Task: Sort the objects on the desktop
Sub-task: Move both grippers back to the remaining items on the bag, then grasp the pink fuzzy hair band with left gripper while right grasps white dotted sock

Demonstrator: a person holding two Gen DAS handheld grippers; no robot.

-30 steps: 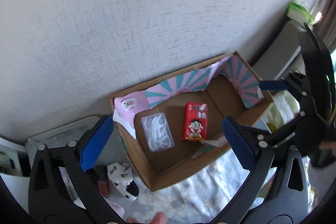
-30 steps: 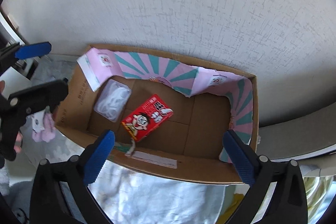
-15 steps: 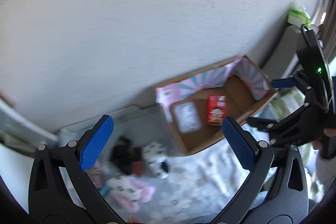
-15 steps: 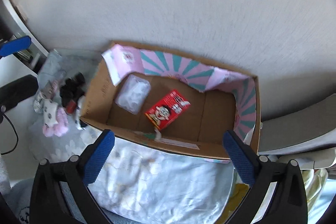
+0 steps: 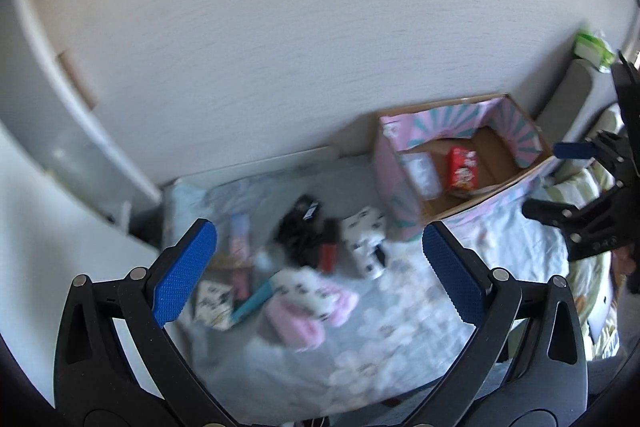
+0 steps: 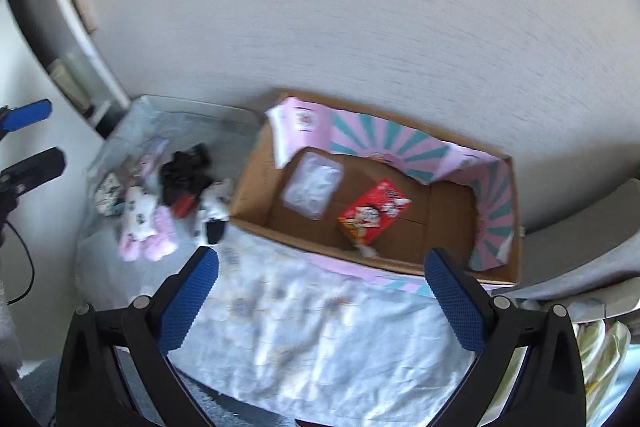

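Between picks: left claw (image 5: 320, 267) and right claw (image 6: 322, 291) both gape wide, empty. Next — descend on the clutter pile (image 5: 304, 259), at nine o'clock from the cardboard box (image 6: 496, 277).

Beyond the fingertips of the left gripper (image 5: 316, 229) we see a pale textured wall (image 5: 280, 47) filling the upper view. Between its fingers and below them lies a light floral cloth (image 5: 400, 339), blurred. Left of the left finger stands a white shelf unit (image 5: 60, 131). Far up and right of the right finger, a green-and-white packet (image 5: 592, 45) rests on a grey cushion (image 5: 576, 87). From the right gripper (image 6: 320, 255), we find a thin black cable (image 6: 24, 267) left of the left finger and a yellow-patterned fabric (image 6: 600, 355) just right of the right finger.
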